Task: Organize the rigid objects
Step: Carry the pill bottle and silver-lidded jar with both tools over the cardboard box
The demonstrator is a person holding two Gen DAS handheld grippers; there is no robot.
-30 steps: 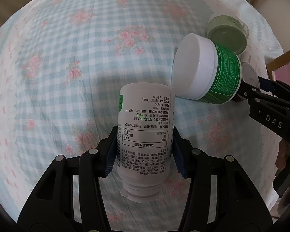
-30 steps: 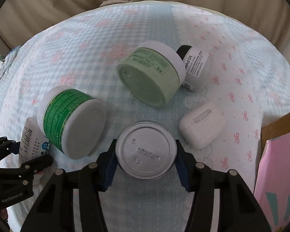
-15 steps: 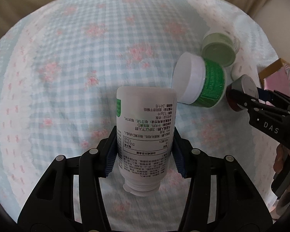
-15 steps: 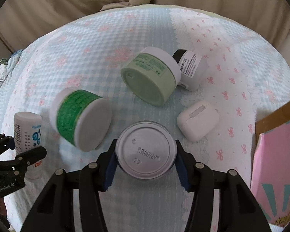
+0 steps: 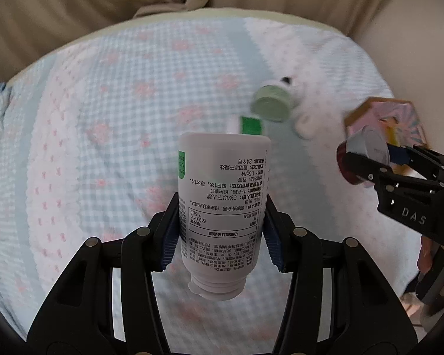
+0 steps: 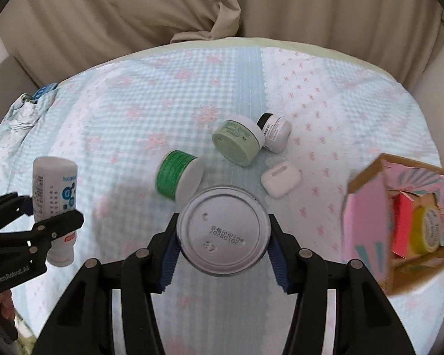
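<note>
Step in hand: transport. Both grippers are loaded and raised above the bedspread (image 6: 192, 94), judged to be carrying their loads toward the pink box (image 6: 367, 216).

Left gripper (image 5: 220, 230): jaws closed on the sides of a white bottle (image 5: 222, 204). The bottle hangs cap-down, its label inverted in the left wrist view. In the right wrist view it sits well apart from the box, at the far side of the scene.

Right gripper (image 6: 222, 236): jaws closed on a round tin (image 6: 222, 230), its flat stamped base facing the camera. The tin is nearer the box than the bottle is, but not yet over the opening.

The box stands open and already holds a yellow jar (image 6: 426, 227) and a red item (image 6: 399, 224).

On the bedspread beside the box, not yet collected: a green jar (image 6: 177, 180) on its side, a pale green jar (image 6: 239, 142), a small white jar (image 6: 275, 131) and a white earbud case (image 6: 281, 179).

Next move, as judged: bring the tin over the free part of the box opening, lower it clear of the two stored items, then open the jaws. The bottle follows; its length probably calls for an upright or angled entry.
</note>
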